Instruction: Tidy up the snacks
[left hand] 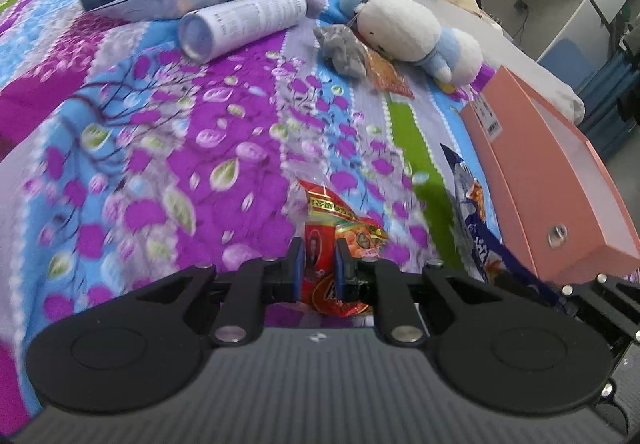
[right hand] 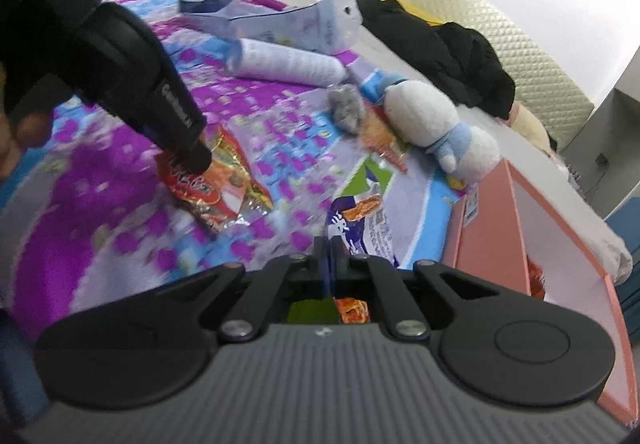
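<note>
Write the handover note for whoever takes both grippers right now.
Left gripper: shut on the red foil snack packet, low over the floral bedspread.
Right gripper: shut on the blue-and-white snack packet, beside the open pink cardboard box.
Done: one orange packet seems already inside the box.
Left: box both held packets, then the orange snack packet by the white plush toy.

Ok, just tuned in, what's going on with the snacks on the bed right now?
Both grippers are busy on the flowered blanket. The left gripper is shut on a red snack packet, and the right gripper is shut on a purple snack packet. The pink box lies open just to the right, with one orange packet already inside. Another orange packet lies by the stuffed toy, waiting.
</note>
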`<state>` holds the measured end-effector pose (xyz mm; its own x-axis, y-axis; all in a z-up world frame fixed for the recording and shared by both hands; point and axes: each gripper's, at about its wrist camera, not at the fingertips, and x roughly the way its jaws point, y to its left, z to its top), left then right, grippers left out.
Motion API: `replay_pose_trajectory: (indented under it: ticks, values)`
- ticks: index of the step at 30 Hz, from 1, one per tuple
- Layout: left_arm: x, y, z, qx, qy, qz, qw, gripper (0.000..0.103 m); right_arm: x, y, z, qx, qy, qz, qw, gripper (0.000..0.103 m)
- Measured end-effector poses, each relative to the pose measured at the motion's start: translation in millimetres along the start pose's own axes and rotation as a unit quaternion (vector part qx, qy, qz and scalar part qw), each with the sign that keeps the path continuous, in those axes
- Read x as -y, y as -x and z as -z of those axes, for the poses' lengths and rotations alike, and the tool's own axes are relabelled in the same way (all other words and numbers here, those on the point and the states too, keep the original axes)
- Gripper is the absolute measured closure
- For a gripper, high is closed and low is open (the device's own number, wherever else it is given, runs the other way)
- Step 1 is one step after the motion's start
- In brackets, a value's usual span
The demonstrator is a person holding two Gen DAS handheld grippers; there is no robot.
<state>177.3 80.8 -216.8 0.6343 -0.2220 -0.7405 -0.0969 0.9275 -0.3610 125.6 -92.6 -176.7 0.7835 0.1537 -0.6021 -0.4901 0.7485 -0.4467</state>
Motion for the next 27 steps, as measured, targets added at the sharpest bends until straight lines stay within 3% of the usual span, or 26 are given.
replay_pose_trajectory:
  ticks: [10,13,14,16,17,19,20,22,27]
  values:
    - [-8.1,22.3,22.7,-0.007,0.012,0.006,0.9999,0.084,-13.2,26.9,12.7,-0.022,-0.028,-0.029,0.999,0.096]
    - [-6.5,22.8,23.8,-0.006,0.010,0.001,0.9999,0.082,-9.2,29.4,12.7,-0.026,-0.052,-0.055,0.997,0.095]
    - [-6.6,22.8,24.4,-0.007,0.011,-0.001,0.9999,0.078,-7.7,29.4,12.8,-0.029,-0.059,-0.063,0.996,0.095]
    - [-7.0,22.5,25.0,-0.008,0.013,-0.011,0.9998,0.057,-5.5,30.6,14.1,-0.034,-0.070,-0.077,0.994,0.092]
    - [-7.5,23.1,25.8,-0.007,0.015,-0.017,0.9997,0.053,-3.5,30.9,15.1,-0.037,-0.079,-0.087,0.992,0.091]
    - [-9.3,24.4,26.1,-0.004,0.015,-0.022,0.9996,0.038,2.1,30.6,18.4,-0.041,-0.106,-0.115,0.987,0.063]
    - [-10.5,25.3,26.2,-0.002,0.017,-0.021,0.9996,0.036,6.9,29.9,20.2,-0.044,-0.126,-0.134,0.982,0.053]
    - [-12.9,27.0,26.2,-0.003,0.023,-0.017,0.9996,0.032,14.0,31.9,22.9,-0.038,-0.156,-0.153,0.975,0.021]
    - [-15.0,26.8,26.4,-0.005,0.026,-0.014,0.9995,0.026,28.5,29.0,24.8,-0.032,-0.205,-0.152,0.966,0.017]
